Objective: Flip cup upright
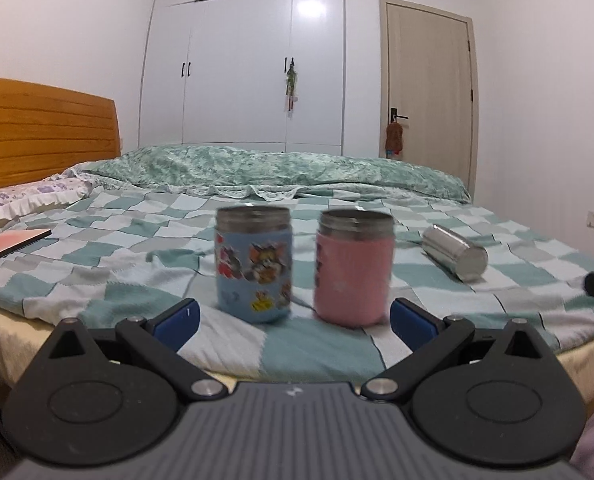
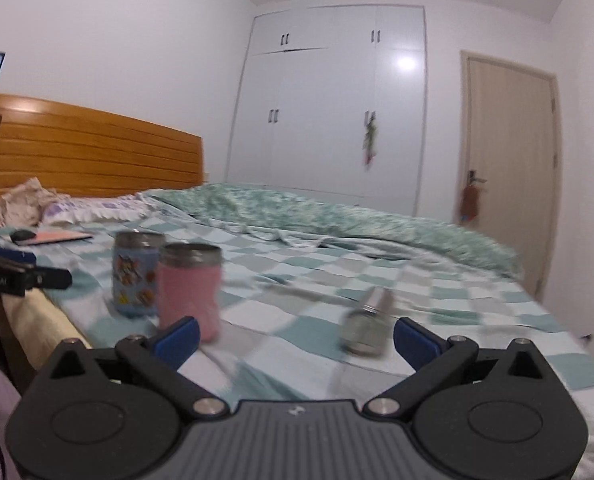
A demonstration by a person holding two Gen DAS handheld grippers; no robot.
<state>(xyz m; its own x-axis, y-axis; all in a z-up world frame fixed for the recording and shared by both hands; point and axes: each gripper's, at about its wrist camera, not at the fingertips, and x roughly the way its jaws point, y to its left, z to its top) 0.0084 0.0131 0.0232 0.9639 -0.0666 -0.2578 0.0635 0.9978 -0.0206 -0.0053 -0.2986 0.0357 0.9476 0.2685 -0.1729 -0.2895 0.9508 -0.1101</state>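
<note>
A bare steel cup (image 1: 455,253) lies on its side on the checked bedspread, right of two upright cups: a blue cartoon-sleeved cup (image 1: 253,264) and a pink-sleeved cup (image 1: 353,267). My left gripper (image 1: 293,318) is open and empty, just short of the two upright cups. In the right wrist view the steel cup (image 2: 367,322) lies blurred just ahead of my right gripper (image 2: 295,336), which is open and empty; the pink cup (image 2: 189,290) and blue cup (image 2: 135,274) stand to its left. The left gripper's tip (image 2: 37,278) shows at the far left.
The bed (image 1: 137,264) has a rumpled green quilt (image 1: 277,168) at the back and a wooden headboard (image 1: 45,132) to the left. A pink book (image 1: 9,244) lies near the pillows. White wardrobe and a door stand behind.
</note>
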